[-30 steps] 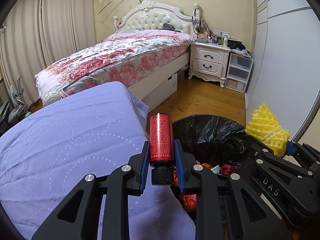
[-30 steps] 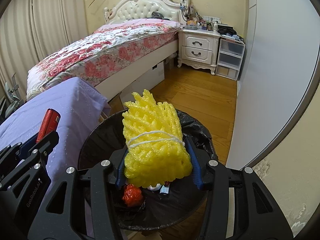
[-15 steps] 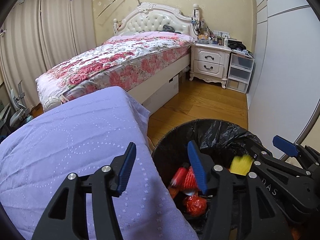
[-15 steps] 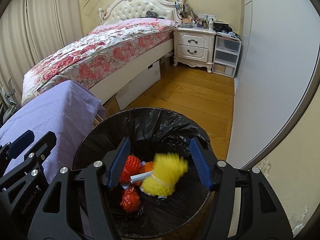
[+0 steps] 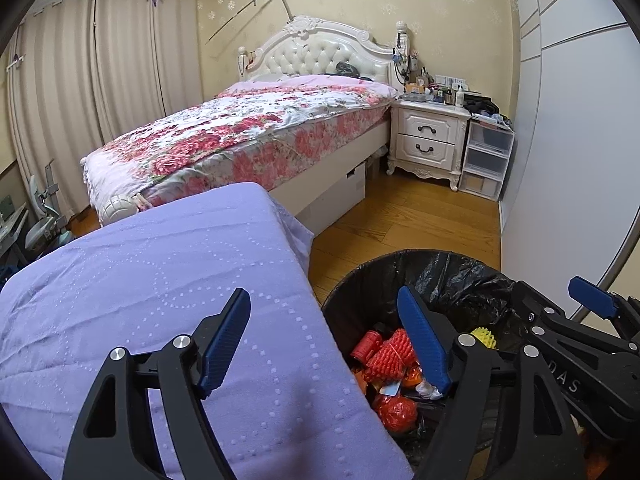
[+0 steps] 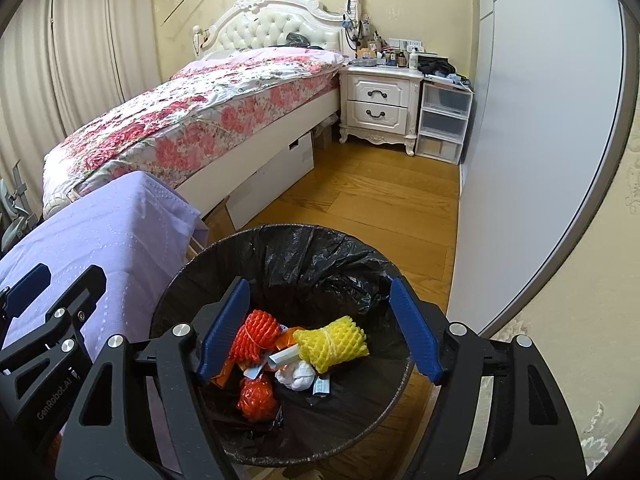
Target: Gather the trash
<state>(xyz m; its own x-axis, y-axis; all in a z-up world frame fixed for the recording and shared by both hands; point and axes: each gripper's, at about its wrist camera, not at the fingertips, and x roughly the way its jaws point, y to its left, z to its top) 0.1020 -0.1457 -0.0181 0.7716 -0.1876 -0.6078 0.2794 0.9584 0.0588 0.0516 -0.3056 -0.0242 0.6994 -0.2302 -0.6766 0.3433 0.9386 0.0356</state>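
Observation:
A round bin lined with a black bag stands on the wood floor beside the purple-covered table. Inside lie a yellow foam net bundle, an orange net bundle, another orange lump, white crumpled paper and a red can. My right gripper hangs over the bin, its jaws still opening with nothing between them. My left gripper straddles the table's edge and the bin's rim, its jaws also opening and empty.
The purple tablecloth fills the left. Beyond it stand a bed with a floral cover, a white nightstand and clear plastic drawers. A pale wardrobe wall runs along the right, with wood floor between.
Both grippers opened. The red can fell out of the left one and the yellow foam bundle out of the right; both now lie in the bin.

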